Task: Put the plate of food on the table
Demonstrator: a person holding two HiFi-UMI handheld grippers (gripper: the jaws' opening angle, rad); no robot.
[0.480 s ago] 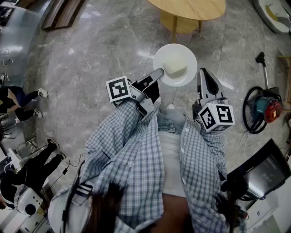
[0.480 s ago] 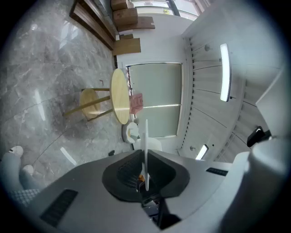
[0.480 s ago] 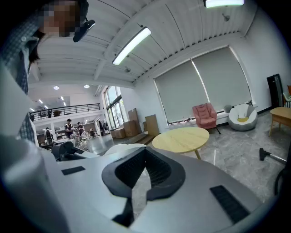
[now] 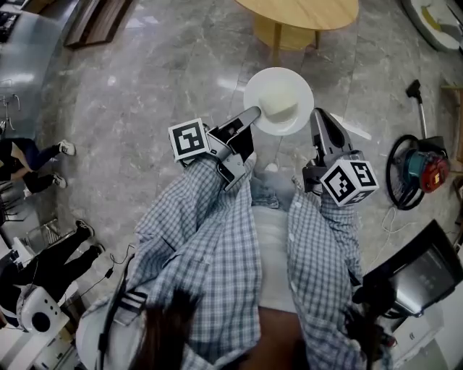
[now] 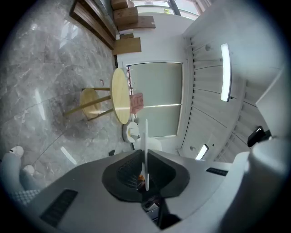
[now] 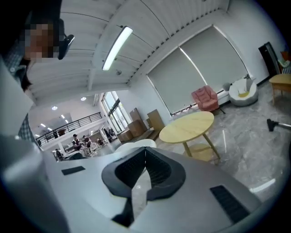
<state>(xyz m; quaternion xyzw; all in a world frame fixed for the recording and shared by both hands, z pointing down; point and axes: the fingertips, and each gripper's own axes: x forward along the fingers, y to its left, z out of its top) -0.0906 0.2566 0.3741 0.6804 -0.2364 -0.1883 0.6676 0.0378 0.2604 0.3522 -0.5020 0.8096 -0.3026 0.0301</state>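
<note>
Grey marble floor (image 4: 145,108), round pale wooden table (image 4: 304,11) well ahead of both grippers: white round plate of pale food (image 4: 278,101), held flat, presumably against spills, rim clenched in left gripper (image 4: 251,115); right gripper (image 4: 317,114) closed, empty, just beside the plate.

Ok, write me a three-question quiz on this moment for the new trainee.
1. True or false: the white plate already rests on the round wooden table.
2. Which gripper clamps the plate's rim: A) left, B) right, C) both?
3. Fill in: the fingers of the right gripper are ____, with nothing between them.

Key:
1. False. The plate is held up over the floor, short of the table.
2. A. The left gripper has the rim edge-on between its fingers.
3. Shut.
</note>
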